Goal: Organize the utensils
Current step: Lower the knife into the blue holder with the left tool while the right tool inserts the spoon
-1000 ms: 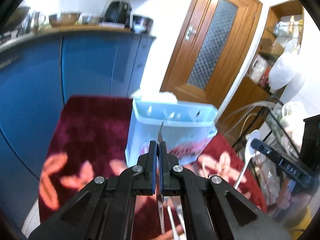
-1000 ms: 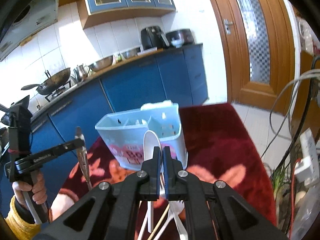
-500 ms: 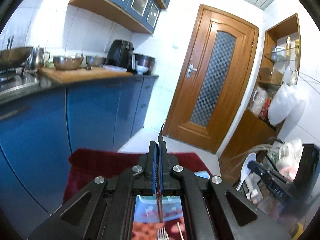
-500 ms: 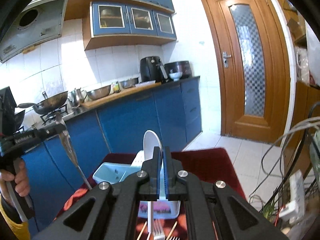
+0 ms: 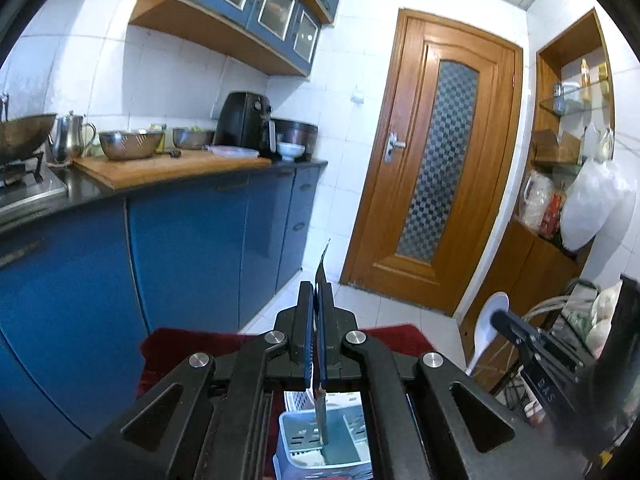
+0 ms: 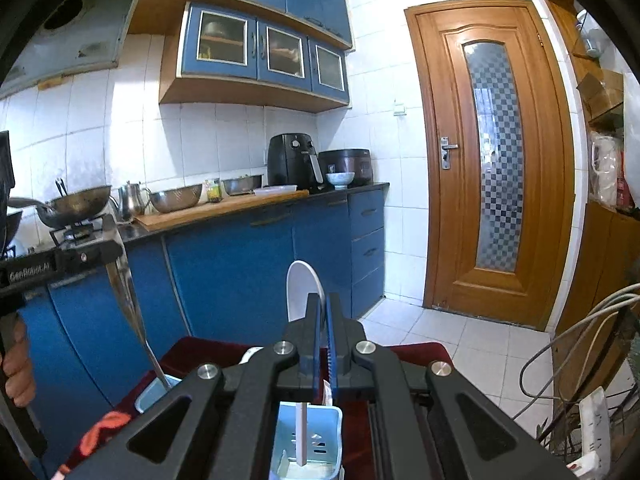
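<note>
Left gripper (image 5: pixel 317 312) had its jaws fully closed on a metal knife (image 5: pixel 321 420), clamped partway along its length. The blade tip rose past the pads toward 12 o'clock; the other end hung toward 6 o'clock, directly over the pale blue utensil caddy (image 5: pixel 296 440) on the red mat (image 5: pixel 180 344). In the right wrist view the same knife (image 6: pixel 128 304) ran from 11 o'clock down to 5 o'clock, its lower end at the caddy rim; whether it touched could not be told.

Right gripper (image 6: pixel 324 320) was likewise closed, gripping a white plastic spoon (image 6: pixel 304 292). The bowl stood up at 12 o'clock and the handle pointed straight down at 6 o'clock into a caddy compartment (image 6: pixel 320 440). Which compartment could not be determined.

Handling assessment: the knife appeared stiff, smooth and moderately heavy, likely to pivot or slide between flat pads if held off balance. Hold is best taken on the flat faces near the balance point, edge kept clear of the pads. The spoon appeared light and rigid, somewhat slippery, and could crack under hard pressure. The neck just below the bowl is the soundest place to take it.

Both long axes stood near vertical, suited to a straight drop into the caddy.
</note>
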